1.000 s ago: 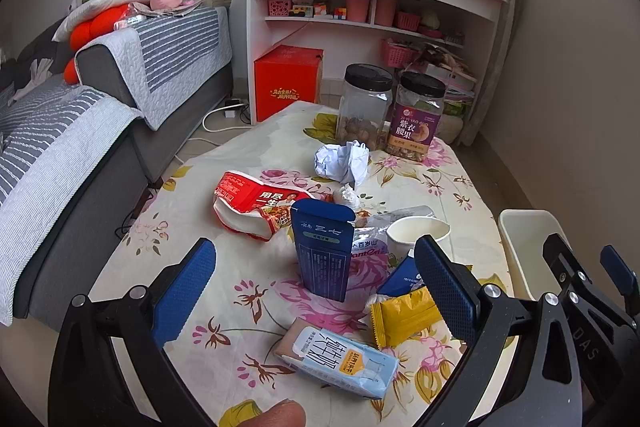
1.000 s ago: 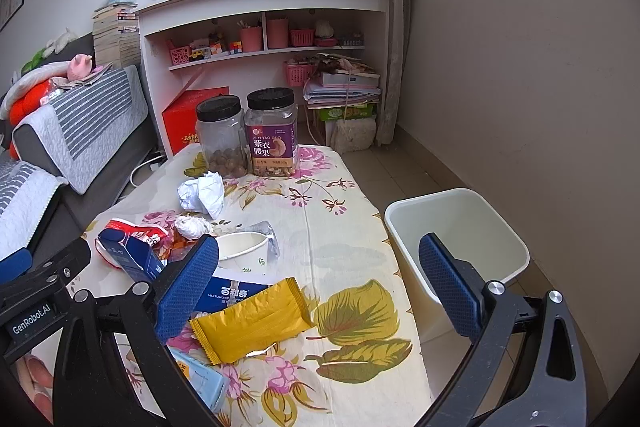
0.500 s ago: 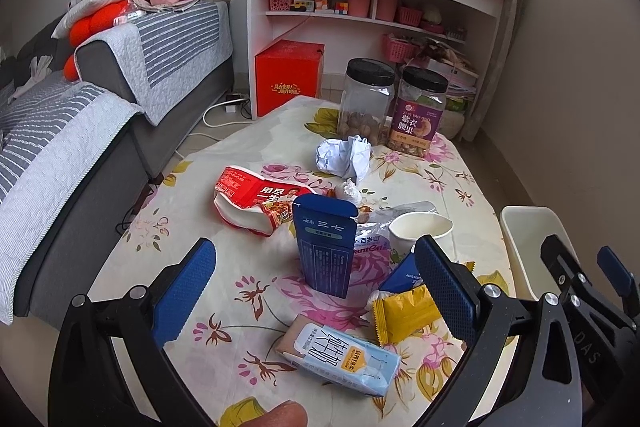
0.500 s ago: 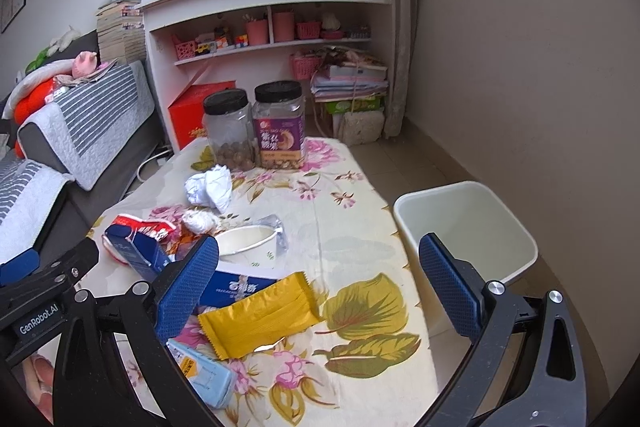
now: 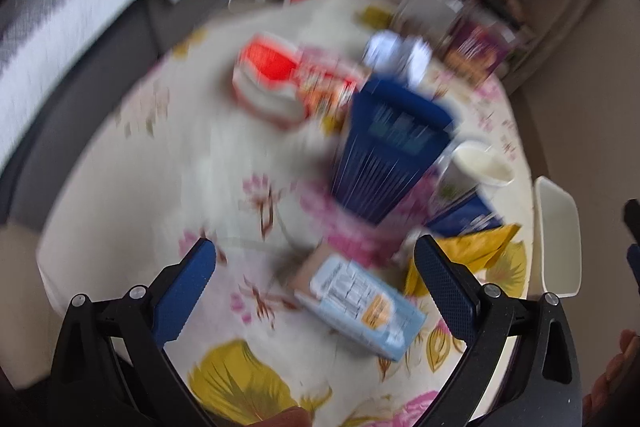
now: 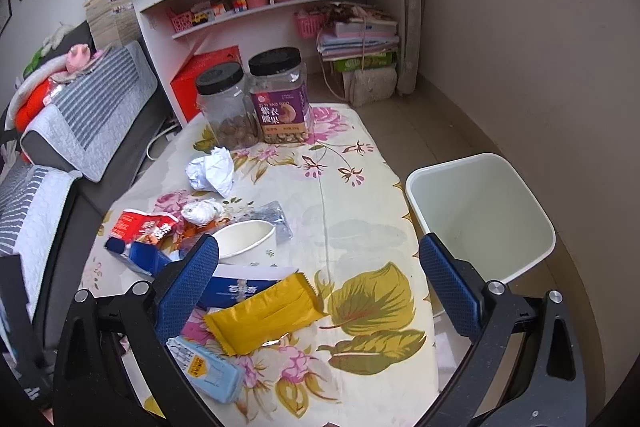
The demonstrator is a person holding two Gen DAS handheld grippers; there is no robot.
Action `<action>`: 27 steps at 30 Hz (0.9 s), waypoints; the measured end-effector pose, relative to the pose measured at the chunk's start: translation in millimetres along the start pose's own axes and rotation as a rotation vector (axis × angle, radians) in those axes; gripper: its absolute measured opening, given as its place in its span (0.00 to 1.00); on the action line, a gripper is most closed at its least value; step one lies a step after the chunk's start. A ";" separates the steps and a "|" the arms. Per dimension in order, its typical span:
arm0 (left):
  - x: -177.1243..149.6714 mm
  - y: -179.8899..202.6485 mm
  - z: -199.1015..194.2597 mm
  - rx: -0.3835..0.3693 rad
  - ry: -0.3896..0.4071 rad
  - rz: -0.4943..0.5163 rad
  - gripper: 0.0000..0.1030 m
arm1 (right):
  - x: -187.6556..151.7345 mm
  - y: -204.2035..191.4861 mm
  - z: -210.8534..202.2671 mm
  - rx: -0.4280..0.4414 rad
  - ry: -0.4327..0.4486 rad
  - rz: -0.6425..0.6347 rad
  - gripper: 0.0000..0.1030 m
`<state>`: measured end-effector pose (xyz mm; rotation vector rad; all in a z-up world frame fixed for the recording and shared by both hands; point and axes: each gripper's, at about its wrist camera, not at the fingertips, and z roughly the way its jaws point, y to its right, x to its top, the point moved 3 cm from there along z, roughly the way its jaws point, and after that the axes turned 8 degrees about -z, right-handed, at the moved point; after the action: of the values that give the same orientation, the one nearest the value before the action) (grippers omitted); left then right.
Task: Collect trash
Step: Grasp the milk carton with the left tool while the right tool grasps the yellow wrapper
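Meanwhile, both grippers are held above the near end of a table (image 6: 352, 195) covered with a floral cloth, and each is seen with its jaws spread wide and nothing between them. The left gripper (image 5: 314, 269) is shown in a heavily blurred view, its blue pads set apart over a pale blue packet (image 5: 360, 311) that lies flat on the table's near end. Just beyond that packet a dark blue carton (image 5: 390, 153) is seen standing upright, with a red and white snack bag (image 5: 280, 83) farther along the table and a crumpled white paper ball (image 5: 398, 53) beyond the carton; finer detail there cannot be made out because of the blur. The right gripper (image 6: 318, 269) is held over the table's near end as well, and a yellow wrapper (image 6: 264, 315) is seen lying flat between its pads, resting partly on a dark blue flat box (image 6: 236, 287). A white paper cup (image 6: 246, 239) is found on its side just beyond that box, with a small wad of tissue (image 6: 200, 211) and the paper ball (image 6: 212, 173) farther toward the table's far end. Two black-lidded jars (image 6: 252, 99) are placed side by side at that far end. A white trash bin (image 6: 480, 215) is set on the floor just beside the table's right edge, and nothing is seen inside it.
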<state>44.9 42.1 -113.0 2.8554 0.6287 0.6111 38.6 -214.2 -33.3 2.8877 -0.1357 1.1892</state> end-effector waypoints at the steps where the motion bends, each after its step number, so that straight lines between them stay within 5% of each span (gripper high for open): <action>1: -3.9 -3.8 10.3 0.005 -0.053 -0.035 0.94 | -0.2 2.2 4.8 -0.001 -0.012 -0.008 0.93; 7: -28.7 -6.6 53.9 0.013 -0.245 -0.167 0.94 | -18.5 28.1 38.9 0.050 -0.154 0.085 0.93; 14: -40.9 -4.7 86.4 0.033 -0.317 -0.291 0.94 | -32.4 38.1 56.9 0.019 -0.214 0.141 0.93; 18: -52.2 -4.1 92.1 0.050 -0.335 -0.281 0.92 | -42.3 32.4 67.8 0.045 -0.277 0.181 0.93; 20: -53.1 -1.8 91.3 0.043 -0.338 -0.265 0.88 | -46.4 27.2 71.9 0.059 -0.298 0.191 0.93; 24: -48.1 2.3 79.7 0.026 -0.322 -0.205 0.65 | -54.1 14.9 78.5 0.070 -0.327 0.206 0.93; 27: -46.6 1.1 72.7 -0.022 -0.325 -0.178 0.62 | -61.5 8.2 83.3 0.076 -0.352 0.218 0.93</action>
<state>37.3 16.5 -195.1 2.7475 0.7982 0.1209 52.9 -221.7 -135.9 3.1891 -0.4270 0.7033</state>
